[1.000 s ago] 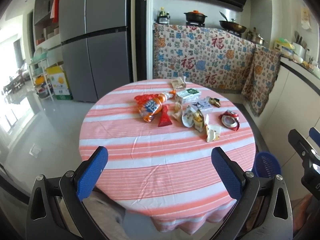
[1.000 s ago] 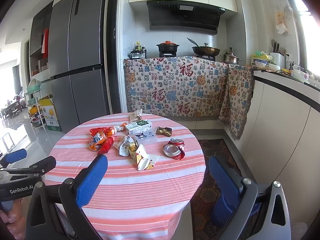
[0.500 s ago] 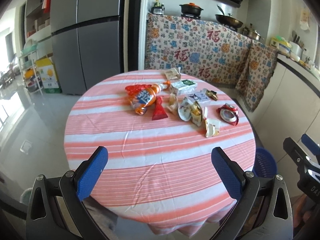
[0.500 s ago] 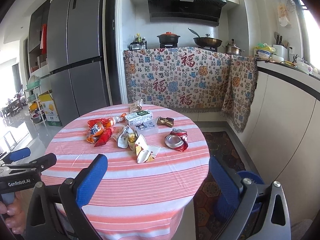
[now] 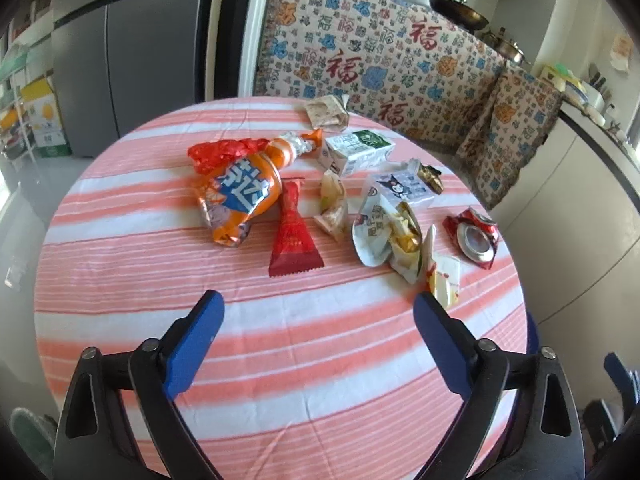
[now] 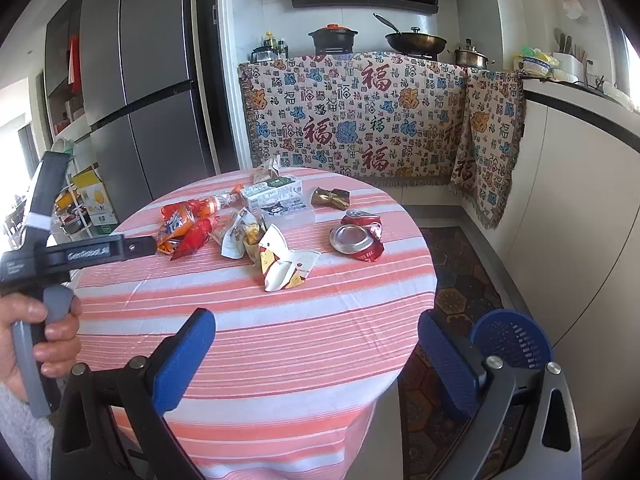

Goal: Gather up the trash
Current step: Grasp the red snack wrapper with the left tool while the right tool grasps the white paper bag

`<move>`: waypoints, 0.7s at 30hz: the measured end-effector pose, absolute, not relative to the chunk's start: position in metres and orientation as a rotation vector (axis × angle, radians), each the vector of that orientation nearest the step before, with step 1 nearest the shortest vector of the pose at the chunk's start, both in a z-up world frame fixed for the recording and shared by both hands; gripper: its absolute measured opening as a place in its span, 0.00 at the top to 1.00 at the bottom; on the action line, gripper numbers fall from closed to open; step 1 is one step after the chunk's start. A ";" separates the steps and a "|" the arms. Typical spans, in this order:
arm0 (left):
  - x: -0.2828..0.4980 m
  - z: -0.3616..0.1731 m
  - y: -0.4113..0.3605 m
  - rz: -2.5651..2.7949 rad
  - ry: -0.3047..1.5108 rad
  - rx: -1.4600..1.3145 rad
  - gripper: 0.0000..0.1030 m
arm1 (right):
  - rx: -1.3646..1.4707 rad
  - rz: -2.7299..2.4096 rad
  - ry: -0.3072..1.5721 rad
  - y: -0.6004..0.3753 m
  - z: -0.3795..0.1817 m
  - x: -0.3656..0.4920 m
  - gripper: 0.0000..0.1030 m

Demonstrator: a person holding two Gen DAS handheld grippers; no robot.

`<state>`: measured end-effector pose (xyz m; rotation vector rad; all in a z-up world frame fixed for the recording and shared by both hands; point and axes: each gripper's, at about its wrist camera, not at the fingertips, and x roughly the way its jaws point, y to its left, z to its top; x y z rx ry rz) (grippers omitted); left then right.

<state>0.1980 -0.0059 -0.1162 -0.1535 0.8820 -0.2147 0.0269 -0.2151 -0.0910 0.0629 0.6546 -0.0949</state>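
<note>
Red triangular foil wrapper (image 5: 294, 236) lies on the round striped tabletop (image 5: 280, 360) just ahead of the left gripper (image 5: 318, 320), long axis pointing away from it, left hand nearer. Left gripper jaws, just narrowing, stand wide, nothing between them. Right gripper (image 6: 316, 344) likewise spread, empty.

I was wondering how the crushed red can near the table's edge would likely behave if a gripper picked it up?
The crushed red can looks flattened, so it probably will not roll. Being empty-looking thin metal, it is likely light. Its crumpled, shiny sides may slip or dent further between the pads.
</note>
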 end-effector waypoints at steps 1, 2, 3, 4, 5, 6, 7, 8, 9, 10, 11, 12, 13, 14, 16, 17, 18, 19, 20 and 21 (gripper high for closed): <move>0.208 -0.121 -0.009 -0.206 0.898 -0.156 0.19 | 0.064 -0.095 0.659 -0.217 -0.093 0.027 0.00; 0.219 -0.126 -0.011 -0.196 0.911 -0.159 0.20 | 0.064 -0.095 0.662 -0.218 -0.094 0.028 0.00; 0.228 -0.132 -0.012 -0.183 0.923 -0.158 0.20 | 0.065 -0.095 0.666 -0.219 -0.096 0.029 0.00; 0.238 -0.137 -0.014 -0.166 0.936 -0.153 0.23 | 0.066 -0.095 0.671 -0.220 -0.098 0.030 0.00; 0.244 -0.142 -0.014 -0.153 0.946 -0.151 0.27 | 0.066 -0.092 0.677 -0.221 -0.100 0.031 0.00; 0.250 -0.147 -0.015 -0.145 0.960 -0.155 0.29 | 0.067 -0.089 0.681 -0.222 -0.102 0.032 0.00; 0.255 -0.151 -0.016 -0.139 0.971 -0.159 0.32 | 0.066 -0.085 0.685 -0.222 -0.103 0.034 0.00; 0.259 -0.155 -0.017 -0.133 0.979 -0.158 0.36 | 0.062 -0.083 0.688 -0.222 -0.105 0.035 0.00; 0.261 -0.157 -0.018 -0.128 0.985 -0.152 0.38 | 0.057 -0.082 0.689 -0.222 -0.106 0.035 0.00; 0.263 -0.160 -0.020 -0.125 0.991 -0.142 0.46 | 0.052 -0.082 0.691 -0.222 -0.108 0.036 0.00; 0.264 -0.163 -0.021 -0.124 0.997 -0.133 0.57 | 0.050 -0.083 0.692 -0.222 -0.109 0.037 0.00; 0.264 -0.165 -0.023 -0.125 1.005 -0.124 0.57 | 0.049 -0.084 0.691 -0.223 -0.111 0.037 0.00; 0.263 -0.166 -0.024 -0.123 1.004 -0.121 0.57 | 0.048 -0.086 0.692 -0.223 -0.112 0.038 0.00; 0.261 -0.166 -0.025 -0.121 0.997 -0.116 0.58 | 0.048 -0.089 0.694 -0.224 -0.114 0.039 0.00; 0.255 -0.165 -0.025 -0.122 0.985 -0.105 0.58 | 0.050 -0.095 0.702 -0.225 -0.116 0.042 0.00; 0.252 -0.163 -0.023 -0.124 0.983 -0.106 0.59 | 0.051 -0.099 0.706 -0.226 -0.117 0.043 0.00; 0.246 -0.161 -0.021 -0.127 0.981 -0.108 0.59 | 0.050 -0.103 0.708 -0.226 -0.118 0.044 0.00; 0.240 -0.158 -0.019 -0.133 0.979 -0.114 0.59 | 0.048 -0.105 0.710 -0.226 -0.119 0.045 0.00; 0.231 -0.155 -0.016 -0.139 0.980 -0.121 0.59 | 0.046 -0.105 0.710 -0.226 -0.120 0.046 0.00; 0.224 -0.153 -0.015 -0.136 0.971 -0.118 0.59 | 0.041 -0.104 0.708 -0.225 -0.121 0.047 0.00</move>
